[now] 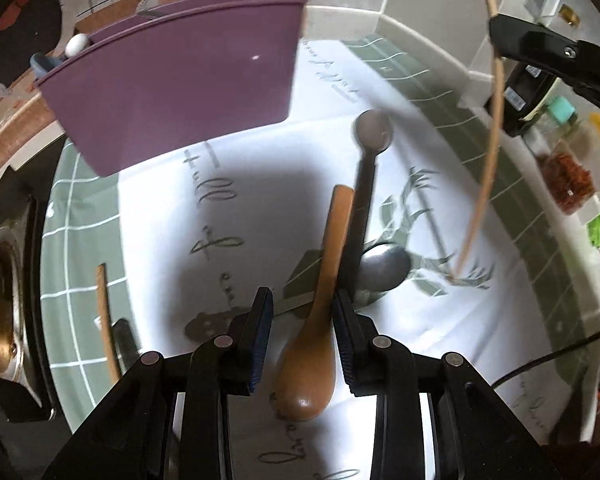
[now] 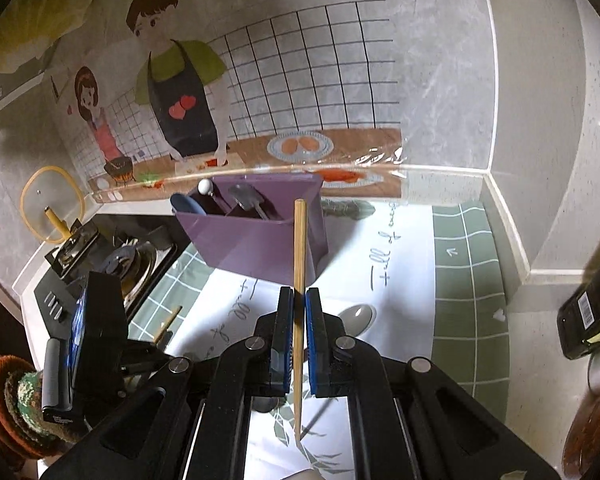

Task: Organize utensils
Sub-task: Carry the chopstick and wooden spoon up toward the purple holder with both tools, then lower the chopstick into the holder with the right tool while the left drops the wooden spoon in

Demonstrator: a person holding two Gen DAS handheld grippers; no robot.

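One wooden spoon between left jaws

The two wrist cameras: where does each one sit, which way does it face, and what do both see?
Left wrist: on the left gripper, looking steeply down at the wooden spoon between its open fingers.
Right wrist: on the right gripper, facing the wall over the purple holder; its fingers clamp a chopstick.
Shared: holder, chopstick, printed cloth.

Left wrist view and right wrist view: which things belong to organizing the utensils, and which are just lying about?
Job:
purple holder
wooden spoon
chopstick, clamped in right gripper
metal spoon
black-handled scoop
left gripper

Lying about:
stove burner
glass lid
printed cloth
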